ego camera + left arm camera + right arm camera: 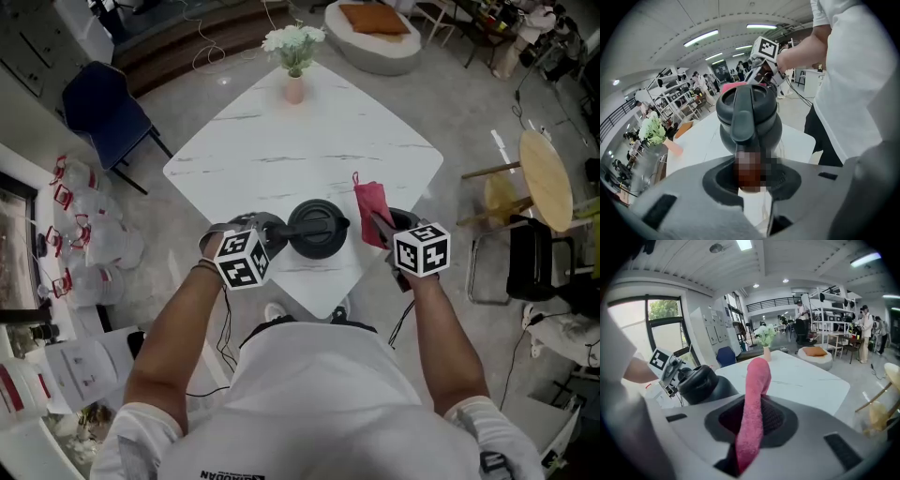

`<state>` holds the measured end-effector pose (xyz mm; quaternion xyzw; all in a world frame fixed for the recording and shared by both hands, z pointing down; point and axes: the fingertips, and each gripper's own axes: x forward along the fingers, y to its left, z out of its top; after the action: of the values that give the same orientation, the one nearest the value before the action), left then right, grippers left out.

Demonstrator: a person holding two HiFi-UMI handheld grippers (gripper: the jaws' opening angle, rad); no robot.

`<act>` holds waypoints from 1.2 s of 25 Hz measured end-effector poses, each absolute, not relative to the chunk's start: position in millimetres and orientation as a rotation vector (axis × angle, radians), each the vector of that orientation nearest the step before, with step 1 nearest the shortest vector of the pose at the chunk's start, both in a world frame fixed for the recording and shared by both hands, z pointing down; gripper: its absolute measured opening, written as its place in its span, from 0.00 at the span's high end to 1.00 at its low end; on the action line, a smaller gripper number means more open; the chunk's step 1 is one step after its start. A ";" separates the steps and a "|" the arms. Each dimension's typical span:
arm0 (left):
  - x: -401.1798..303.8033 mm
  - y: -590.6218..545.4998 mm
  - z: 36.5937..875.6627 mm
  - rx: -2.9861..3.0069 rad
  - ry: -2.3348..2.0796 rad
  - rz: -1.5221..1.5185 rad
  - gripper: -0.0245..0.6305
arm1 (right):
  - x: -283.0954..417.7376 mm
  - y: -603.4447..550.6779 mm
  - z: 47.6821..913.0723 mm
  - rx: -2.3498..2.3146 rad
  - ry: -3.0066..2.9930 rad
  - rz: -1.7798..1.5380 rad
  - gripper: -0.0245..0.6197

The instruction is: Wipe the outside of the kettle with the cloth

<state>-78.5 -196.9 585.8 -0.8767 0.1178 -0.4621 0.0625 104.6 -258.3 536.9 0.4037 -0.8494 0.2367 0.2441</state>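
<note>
A black kettle (317, 228) stands near the front corner of the white marble table (281, 159). My left gripper (272, 234) comes at it from the left. In the left gripper view the kettle (750, 117) has its handle running down between the jaws of the left gripper (752, 173), which are shut on it; a mosaic patch hides the contact itself. My right gripper (382, 225) is just right of the kettle, lifted off the table, shut on a pink-red cloth (370, 208). In the right gripper view the cloth (757, 394) sticks up out of the right gripper (754, 423), with the kettle (701, 385) to its left.
A pink vase of white flowers (294, 52) stands at the table's far corner. A blue chair (103, 108) is off the left side, and a round wooden side table (547, 178) with a black chair (532, 258) off the right. Water bottles (84, 234) sit on the floor at left.
</note>
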 end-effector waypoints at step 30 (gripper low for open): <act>-81.7 -217.9 547.7 -2.825 0.539 -1.191 0.66 | 95.8 -156.9 520.5 1.311 -2.271 0.661 0.86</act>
<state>-81.7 -217.9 547.7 -0.9075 0.1730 -0.3826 0.0145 95.8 -156.9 520.5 0.4733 -0.8198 0.2387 0.2167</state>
